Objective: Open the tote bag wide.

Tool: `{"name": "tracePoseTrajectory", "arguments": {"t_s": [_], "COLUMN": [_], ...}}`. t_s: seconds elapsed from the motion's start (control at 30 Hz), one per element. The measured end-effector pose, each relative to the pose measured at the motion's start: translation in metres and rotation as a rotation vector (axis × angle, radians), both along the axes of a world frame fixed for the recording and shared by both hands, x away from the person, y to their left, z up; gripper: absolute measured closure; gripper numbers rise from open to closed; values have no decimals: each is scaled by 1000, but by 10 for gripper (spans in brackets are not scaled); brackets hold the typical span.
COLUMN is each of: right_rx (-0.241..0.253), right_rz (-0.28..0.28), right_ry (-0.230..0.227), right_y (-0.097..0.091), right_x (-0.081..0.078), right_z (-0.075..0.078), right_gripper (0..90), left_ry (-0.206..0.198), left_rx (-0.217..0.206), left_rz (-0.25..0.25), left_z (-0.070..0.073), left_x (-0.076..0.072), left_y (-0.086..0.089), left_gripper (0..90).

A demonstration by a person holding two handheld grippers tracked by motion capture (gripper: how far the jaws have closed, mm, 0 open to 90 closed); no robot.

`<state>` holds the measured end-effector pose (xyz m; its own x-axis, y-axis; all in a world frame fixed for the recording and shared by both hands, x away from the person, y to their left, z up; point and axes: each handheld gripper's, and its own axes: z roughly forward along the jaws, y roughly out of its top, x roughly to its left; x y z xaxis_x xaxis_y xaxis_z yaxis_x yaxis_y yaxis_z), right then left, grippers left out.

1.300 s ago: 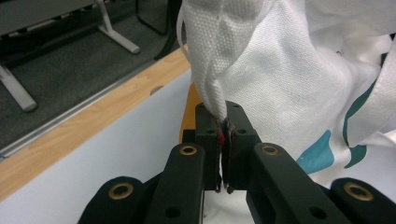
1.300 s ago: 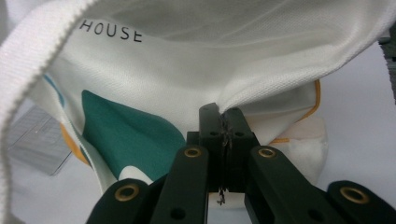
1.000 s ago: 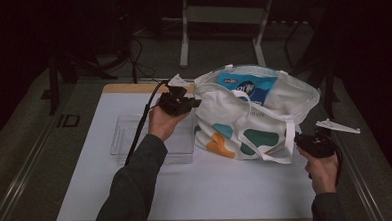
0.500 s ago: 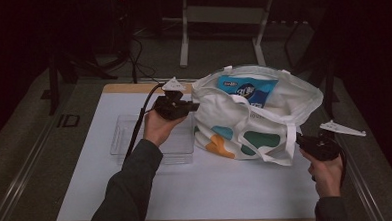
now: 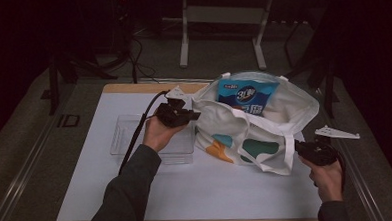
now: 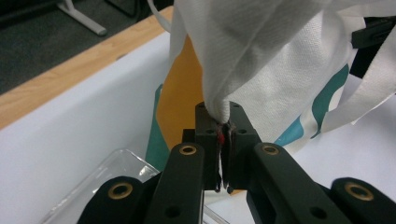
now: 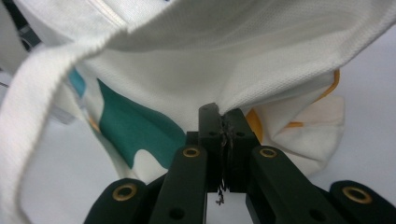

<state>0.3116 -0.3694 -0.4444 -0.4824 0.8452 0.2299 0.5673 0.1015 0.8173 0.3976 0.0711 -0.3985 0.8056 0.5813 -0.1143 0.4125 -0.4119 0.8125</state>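
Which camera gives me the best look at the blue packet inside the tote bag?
The high view: the blue packet stands upright in the open tote bag. The left gripper view and the right gripper view look at the bag's cloth from outside, each with jaws pinching it.

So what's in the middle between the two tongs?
The white cloth tote bag stretches between the left tongs and right tongs, a blue snack packet standing inside it, seen in the high view.

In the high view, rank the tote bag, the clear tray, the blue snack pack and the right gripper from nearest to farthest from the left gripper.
From the left gripper:
1. Tote bag: its left rim is pinched in the jaws.
2. Clear tray: directly beneath the hand.
3. Blue snack pack: upright inside the bag, to the right.
4. Right gripper: at the bag's far right edge.
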Motion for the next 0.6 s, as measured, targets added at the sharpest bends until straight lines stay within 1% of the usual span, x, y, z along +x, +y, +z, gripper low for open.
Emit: {"name": "tracePoseTrajectory", "arguments": {"t_s": [0.13, 0.17, 0.3, 0.33, 0.37, 0.4, 0.43, 0.47, 0.53, 0.6], "right_rx": [-4, -20, -25, -23, -23, -26, -25, -21, -13, -13], "right_rz": [-6, -8, -10, -12, -12, -16, -16, -16, -15, -16], "right_ry": [11, 23, 33, 33, 33, 33, 32, 35, 34, 31], "right_y": [2, 4, 6, 8, 8, 8, 7, 6, 5, 5], "right_x": [2, 3, 6, 6, 6, 6, 7, 7, 6, 6], "right_z": [-4, -8, -12, -14, -14, -14, -15, -14, -14, -14], "right_gripper": [881, 882, 883, 883, 883, 883, 883, 883, 883, 883], "left_ry": [7, 3, 3, -2, -2, -9, -9, -25, -29, -43], "left_rx": [-4, 12, 12, 28, 28, 44, 44, 43, 41, 39], "left_rz": [1, -5, 3, 22, 22, 26, 26, 32, 35, 37], "left_z": [-3, -4, -3, -2, -2, -1, -1, 1, 2, 2], "left_x": [0, -1, -2, -4, -4, -7, -7, -13, -15, -20], "left_y": [-1, -4, -5, -6, -6, -6, -6, -4, -3, -1], "left_gripper": [864, 864, 854, 831, 805, 770, 753, 728, 698, 681]}}
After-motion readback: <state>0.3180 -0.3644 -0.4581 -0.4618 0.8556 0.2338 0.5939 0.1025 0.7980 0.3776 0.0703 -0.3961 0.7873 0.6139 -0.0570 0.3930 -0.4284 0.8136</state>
